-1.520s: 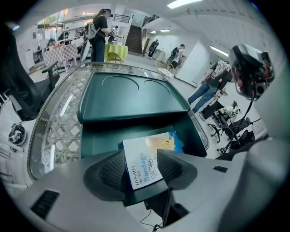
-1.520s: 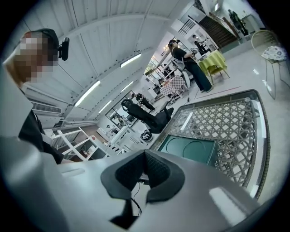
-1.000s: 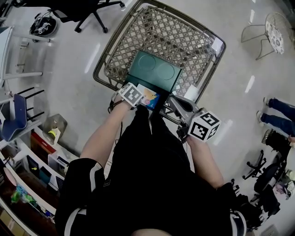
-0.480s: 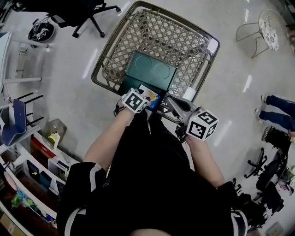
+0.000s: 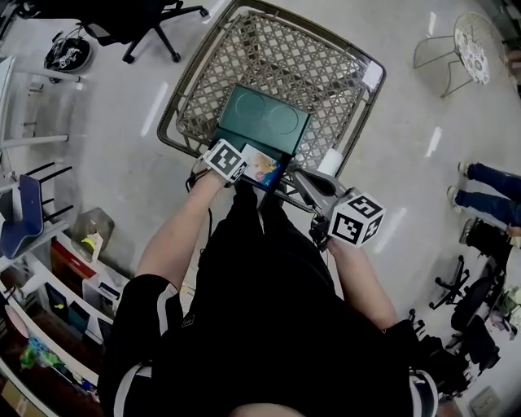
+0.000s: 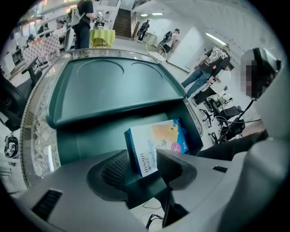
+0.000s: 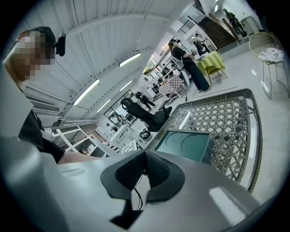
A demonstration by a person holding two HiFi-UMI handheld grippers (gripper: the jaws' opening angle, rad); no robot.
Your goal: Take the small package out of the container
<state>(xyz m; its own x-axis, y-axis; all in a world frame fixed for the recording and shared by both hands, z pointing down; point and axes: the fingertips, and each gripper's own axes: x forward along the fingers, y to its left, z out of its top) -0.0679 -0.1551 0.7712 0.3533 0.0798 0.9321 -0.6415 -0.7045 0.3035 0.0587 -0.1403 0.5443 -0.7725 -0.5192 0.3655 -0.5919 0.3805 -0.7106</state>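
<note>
The small package (image 5: pixel 262 167), a blue and white box, stands tilted in the near end of the dark green container (image 5: pixel 264 114), whose lid lies open. My left gripper (image 5: pixel 225 160) points steeply down at it. In the left gripper view the package (image 6: pixel 156 142) stands between the two pads of the left gripper (image 6: pixel 144 162), whose jaws have just been opening. I see no firm squeeze on the box. My right gripper (image 5: pixel 305 183) hovers by the container's near right corner. In its own view the right gripper (image 7: pixel 145 156) has its pads together and holds nothing.
The container rests on a wicker-topped table (image 5: pixel 326 65). A white roll (image 5: pixel 330 161) stands by the table's near right edge. An office chair (image 5: pixel 130 16) is at the far left, shelves (image 5: pixel 49 277) at the left, a wire chair (image 5: pixel 468 49) and someone's legs (image 5: pixel 488 191) at the right.
My left gripper dipped over the package, then slid back up and left, so more of the box shows. The package kept its place in the container. The right gripper stayed put.
</note>
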